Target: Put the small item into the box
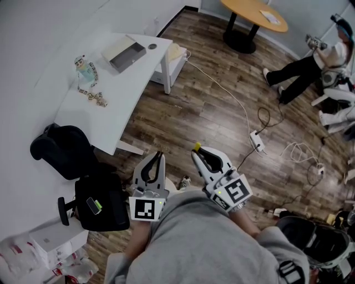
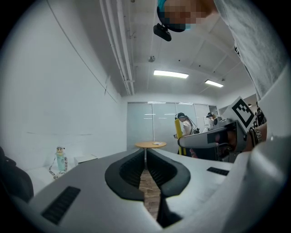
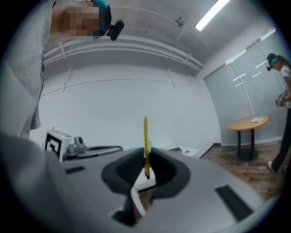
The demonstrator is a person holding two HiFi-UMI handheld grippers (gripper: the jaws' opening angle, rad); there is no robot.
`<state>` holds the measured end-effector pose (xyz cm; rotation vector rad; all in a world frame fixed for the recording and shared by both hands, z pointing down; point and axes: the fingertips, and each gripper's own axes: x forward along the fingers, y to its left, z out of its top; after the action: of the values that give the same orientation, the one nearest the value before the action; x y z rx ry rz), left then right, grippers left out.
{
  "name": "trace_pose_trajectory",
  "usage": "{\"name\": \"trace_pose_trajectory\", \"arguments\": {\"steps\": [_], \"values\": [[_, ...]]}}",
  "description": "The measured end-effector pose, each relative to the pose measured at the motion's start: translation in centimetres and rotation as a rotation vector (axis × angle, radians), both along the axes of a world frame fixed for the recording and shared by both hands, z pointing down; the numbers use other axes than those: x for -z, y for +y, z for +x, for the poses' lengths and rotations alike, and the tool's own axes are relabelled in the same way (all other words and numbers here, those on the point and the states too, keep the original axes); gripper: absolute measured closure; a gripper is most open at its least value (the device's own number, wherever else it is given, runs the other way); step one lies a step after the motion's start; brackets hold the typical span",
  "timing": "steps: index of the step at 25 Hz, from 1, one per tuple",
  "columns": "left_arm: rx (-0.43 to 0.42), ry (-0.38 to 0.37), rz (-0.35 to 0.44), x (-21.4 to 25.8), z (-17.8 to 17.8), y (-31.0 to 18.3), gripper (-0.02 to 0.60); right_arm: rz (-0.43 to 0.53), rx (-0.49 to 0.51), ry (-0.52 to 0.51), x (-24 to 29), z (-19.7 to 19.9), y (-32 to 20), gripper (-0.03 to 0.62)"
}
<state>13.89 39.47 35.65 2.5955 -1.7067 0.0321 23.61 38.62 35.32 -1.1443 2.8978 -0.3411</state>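
My right gripper (image 1: 196, 151) is held in front of my body, shut on a thin yellow item (image 1: 196, 146). In the right gripper view the yellow item (image 3: 146, 136) stands upright between the closed pads, sticking out above the right gripper (image 3: 146, 154). My left gripper (image 1: 160, 156) is beside it, shut with nothing in it; in its own view the left gripper (image 2: 145, 157) has its jaws meeting at the tip. A flat grey box (image 1: 123, 52) lies on the white table (image 1: 127, 94) far ahead to the left. A small bottle-like figure (image 1: 86, 69) stands near it.
A black office chair (image 1: 58, 150) and a black seat with a phone (image 1: 95, 206) stand left of me. Cables and a power strip (image 1: 256, 140) cross the wooden floor. A round orange table (image 1: 255, 14) and a seated person (image 1: 310, 64) are at the far right.
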Motion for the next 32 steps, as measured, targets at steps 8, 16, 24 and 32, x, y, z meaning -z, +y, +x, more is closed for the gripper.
{"name": "trace_pose_trajectory", "arguments": {"steps": [8, 16, 24, 32], "values": [[0.006, -0.003, -0.026, -0.9, -0.2, -1.6, 0.537, -0.008, -0.006, -0.001, -0.6, 0.1, -1.9, 0.525], [-0.055, -0.009, -0.018, -1.3, -0.1, -7.2, 0.537, -0.001, -0.056, 0.035, -1.0, 0.0, -6.8, 0.525], [-0.103, -0.016, -0.025, -1.1, -0.2, -13.9, 0.537, -0.065, -0.122, 0.036, -1.8, 0.3, -13.4, 0.525], [-0.140, -0.005, -0.018, -0.7, -1.2, -20.1, 0.537, -0.072, -0.187, 0.033, -1.6, 0.1, -19.0, 0.525]]}}
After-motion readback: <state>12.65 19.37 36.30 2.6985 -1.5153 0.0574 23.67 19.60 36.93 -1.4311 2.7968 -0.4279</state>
